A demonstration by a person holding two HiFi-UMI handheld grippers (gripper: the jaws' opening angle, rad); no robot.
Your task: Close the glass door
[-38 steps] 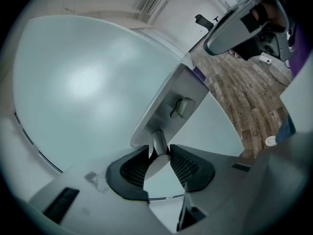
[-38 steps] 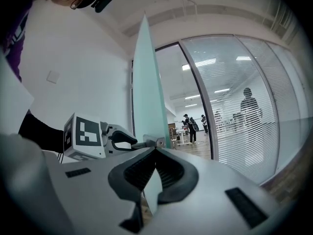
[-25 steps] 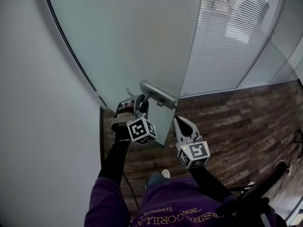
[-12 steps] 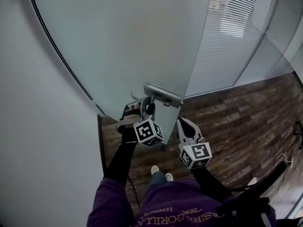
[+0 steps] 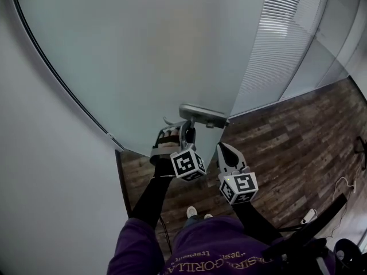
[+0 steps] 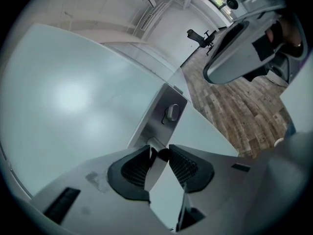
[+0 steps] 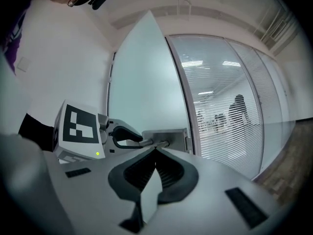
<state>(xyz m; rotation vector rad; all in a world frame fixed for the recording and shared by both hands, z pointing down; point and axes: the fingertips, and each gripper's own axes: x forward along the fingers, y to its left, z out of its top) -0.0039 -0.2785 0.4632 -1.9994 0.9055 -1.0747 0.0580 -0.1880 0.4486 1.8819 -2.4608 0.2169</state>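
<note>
The left tongs [image 6: 160, 152] have just been closing, clamped on the handle [image 6: 155, 173], its lever mostly hidden from above; right tongs [image 7: 155, 150] pinched together, empty; door [image 5: 143, 56] top cut off.

One glass door [image 5: 143, 62], one handle [image 5: 203, 116], two grippers: left gripper [image 5: 186, 132], right gripper [image 5: 223, 148].

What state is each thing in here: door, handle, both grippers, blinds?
Door: ajar, not yet shut.
Handle: gripped between the left gripper's pads.
Left gripper: shut on the handle; its jaws have just been closing.
Right gripper: shut, empty.
Blinds: lowered.
</note>
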